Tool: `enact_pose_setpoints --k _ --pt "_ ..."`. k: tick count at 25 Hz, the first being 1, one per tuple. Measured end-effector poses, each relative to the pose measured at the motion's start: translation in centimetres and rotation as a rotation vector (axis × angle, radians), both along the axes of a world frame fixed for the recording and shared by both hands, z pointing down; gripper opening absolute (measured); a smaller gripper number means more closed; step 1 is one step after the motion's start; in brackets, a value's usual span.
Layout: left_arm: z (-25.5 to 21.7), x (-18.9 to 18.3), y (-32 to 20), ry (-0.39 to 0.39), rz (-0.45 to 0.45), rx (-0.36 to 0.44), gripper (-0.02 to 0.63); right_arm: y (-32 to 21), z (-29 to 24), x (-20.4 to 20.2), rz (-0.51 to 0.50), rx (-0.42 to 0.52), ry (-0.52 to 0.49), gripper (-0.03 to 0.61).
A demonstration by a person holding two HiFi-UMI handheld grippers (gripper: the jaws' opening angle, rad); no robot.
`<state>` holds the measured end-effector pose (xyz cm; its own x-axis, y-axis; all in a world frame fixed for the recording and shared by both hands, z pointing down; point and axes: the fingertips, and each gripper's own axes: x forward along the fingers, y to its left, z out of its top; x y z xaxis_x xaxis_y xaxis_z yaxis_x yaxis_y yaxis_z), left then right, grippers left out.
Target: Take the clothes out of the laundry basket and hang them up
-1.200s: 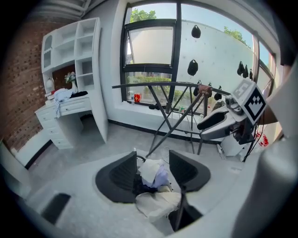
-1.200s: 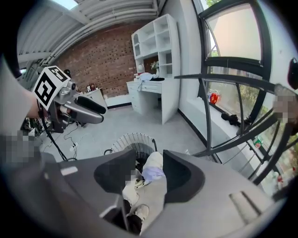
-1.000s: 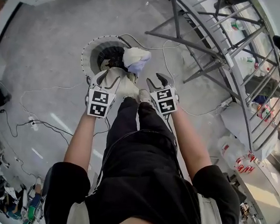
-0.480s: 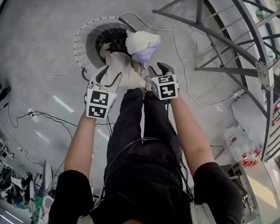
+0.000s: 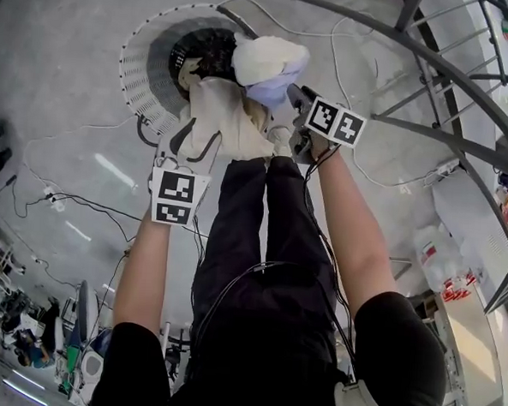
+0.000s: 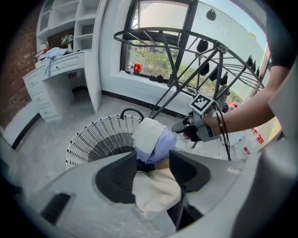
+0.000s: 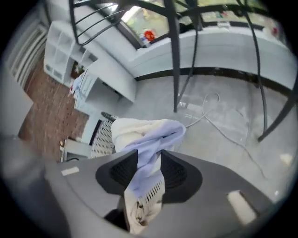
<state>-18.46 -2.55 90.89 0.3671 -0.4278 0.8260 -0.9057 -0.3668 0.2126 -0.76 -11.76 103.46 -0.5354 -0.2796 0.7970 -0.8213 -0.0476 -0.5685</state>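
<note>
A white wicker laundry basket [image 5: 142, 62] stands on the grey floor ahead of me, also seen in the left gripper view as the basket [image 6: 91, 139]. My left gripper [image 5: 196, 136] is shut on a cream garment [image 5: 220, 119], which fills the gap between its jaws as the cream cloth [image 6: 156, 190]. My right gripper [image 5: 295, 115] is shut on a lavender-and-white garment [image 5: 267, 63], bunched just above the basket's near rim. The same lavender cloth [image 7: 151, 153] runs pinched between the right jaws [image 7: 149, 169]. The dark metal drying rack [image 5: 434, 63] stands to the right.
Cables [image 5: 73, 208] trail over the floor on the left and behind the basket. The rack's legs [image 7: 174, 60] rise close ahead of the right gripper. A white desk and shelves [image 6: 60, 69] stand along the far wall. Bottles [image 5: 442, 282] lie at the right.
The right gripper has lifted away from my legs, up and to the right, with the lavender garment in it. The left gripper still holds the cream garment, nearly in place.
</note>
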Motion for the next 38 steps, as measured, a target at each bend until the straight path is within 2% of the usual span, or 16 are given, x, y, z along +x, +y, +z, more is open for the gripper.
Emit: enact_pose_setpoints --k 3,5,11,14,15,18,25,33,38 --pt "1.1 0.1 0.5 0.005 0.004 -0.008 0.222 -1.1 1.3 0.4 0.185 -0.068 -0.122 0.153" --pt "1.7 0.1 0.8 0.006 0.003 -0.015 0.222 -1.6 2.1 0.4 0.257 -0.094 -0.174 0.156" --pt "2.4 0.1 1.0 0.004 0.008 -0.023 0.222 -1.5 3.9 -1.2 0.328 -0.174 -0.273 0.15" --pt "2.3 -0.1 0.8 0.011 0.0 -0.025 0.222 -2.0 3.4 -1.8 0.309 -0.159 -0.302 0.038" --pt "2.2 -0.1 0.7 0.014 0.0 -0.025 0.222 -2.1 3.0 -1.9 0.289 -0.138 -0.298 0.034" --pt "2.0 -0.1 0.7 0.017 0.012 -0.022 0.222 -2.5 1.2 -1.8 0.252 -0.073 -0.304 0.031" --pt "0.0 0.6 0.1 0.031 0.044 0.005 0.224 -2.1 -6.1 -1.3 0.227 0.046 -0.393 0.029" --pt "-6.1 1.1 -0.3 0.058 0.064 0.07 0.224 -0.1 -18.1 -2.2 0.164 0.175 -0.44 0.028" --pt "-11.1 1.1 -1.5 0.08 0.036 0.13 0.224 -0.4 -27.2 -2.2 0.07 0.295 -0.444 0.028"
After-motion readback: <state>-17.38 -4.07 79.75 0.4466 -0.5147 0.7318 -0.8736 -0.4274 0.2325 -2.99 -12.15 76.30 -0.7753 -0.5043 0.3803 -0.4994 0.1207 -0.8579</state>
